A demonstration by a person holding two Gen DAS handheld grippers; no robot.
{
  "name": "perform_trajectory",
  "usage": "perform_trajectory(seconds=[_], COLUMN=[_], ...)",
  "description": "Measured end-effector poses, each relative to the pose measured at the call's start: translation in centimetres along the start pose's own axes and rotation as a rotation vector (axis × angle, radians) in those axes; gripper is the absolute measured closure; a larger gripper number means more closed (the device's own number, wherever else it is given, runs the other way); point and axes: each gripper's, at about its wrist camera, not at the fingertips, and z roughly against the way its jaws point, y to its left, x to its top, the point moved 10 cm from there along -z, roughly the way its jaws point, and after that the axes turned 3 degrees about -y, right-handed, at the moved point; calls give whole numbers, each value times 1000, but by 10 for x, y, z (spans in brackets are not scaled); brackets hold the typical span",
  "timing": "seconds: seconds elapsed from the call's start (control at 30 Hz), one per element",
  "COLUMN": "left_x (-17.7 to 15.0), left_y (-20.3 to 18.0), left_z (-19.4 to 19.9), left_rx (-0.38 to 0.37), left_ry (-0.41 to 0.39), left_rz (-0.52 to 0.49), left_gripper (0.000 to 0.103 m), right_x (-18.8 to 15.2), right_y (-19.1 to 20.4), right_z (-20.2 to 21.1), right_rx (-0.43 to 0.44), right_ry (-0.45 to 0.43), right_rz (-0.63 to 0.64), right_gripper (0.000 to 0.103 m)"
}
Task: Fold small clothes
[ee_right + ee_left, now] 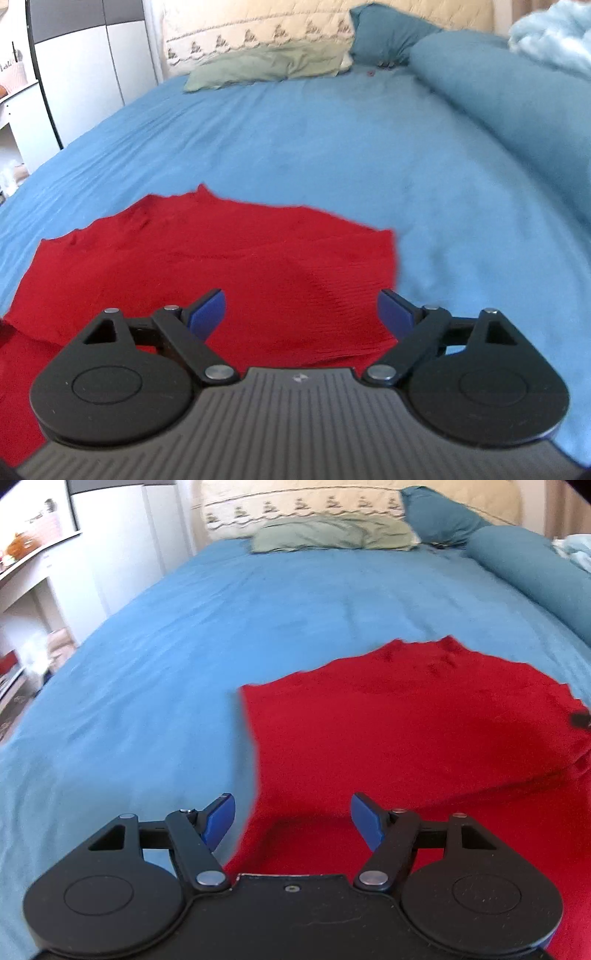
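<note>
A red knit garment (406, 720) lies on the blue bedsheet (184, 646), partly folded, with a doubled layer over its far half. My left gripper (291, 821) is open and empty, above the garment's left edge. In the right wrist view the same red garment (221, 258) lies below my right gripper (301, 314), which is open and empty above the garment's right side. The near part of the garment is hidden under both grippers.
A green pillow (332, 535), a cream embroidered pillow (295, 506) and teal pillows (443, 513) lie at the head of the bed. A teal bolster (498, 92) runs along the right. White cupboards and shelves (110, 554) stand to the left.
</note>
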Motion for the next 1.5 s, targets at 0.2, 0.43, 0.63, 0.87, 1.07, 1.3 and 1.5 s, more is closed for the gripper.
perform_trajectory(seconds=[0.2, 0.43, 0.63, 0.87, 1.07, 1.3, 1.5], left_x=[8, -6, -3, 10, -10, -79, -151], left_y=[-28, -27, -27, -14, 7, 24, 27], left_z=[-28, -50, -51, 8, 91, 176, 205], left_rx=[-68, -80, -93, -68, -74, -122, -120], left_ry=[8, 37, 43, -8, -24, 93, 134], left_rz=[-17, 11, 11, -4, 8, 28, 58], left_gripper=[28, 28, 28, 27, 27, 20, 9], right_x=[-18, 14, 3, 36, 27, -39, -120], right_y=[-5, 1, -19, -14, -15, -33, -54], right_z=[-24, -59, -78, -8, 119, 242, 297], right_rx=[9, 21, -4, 49, 78, 81, 28], right_ry=[90, 10, 12, -51, -93, 13, 68], right_rz=[-46, -14, -37, -18, 44, -12, -67], right_gripper=[0, 0, 0, 0, 0, 0, 0])
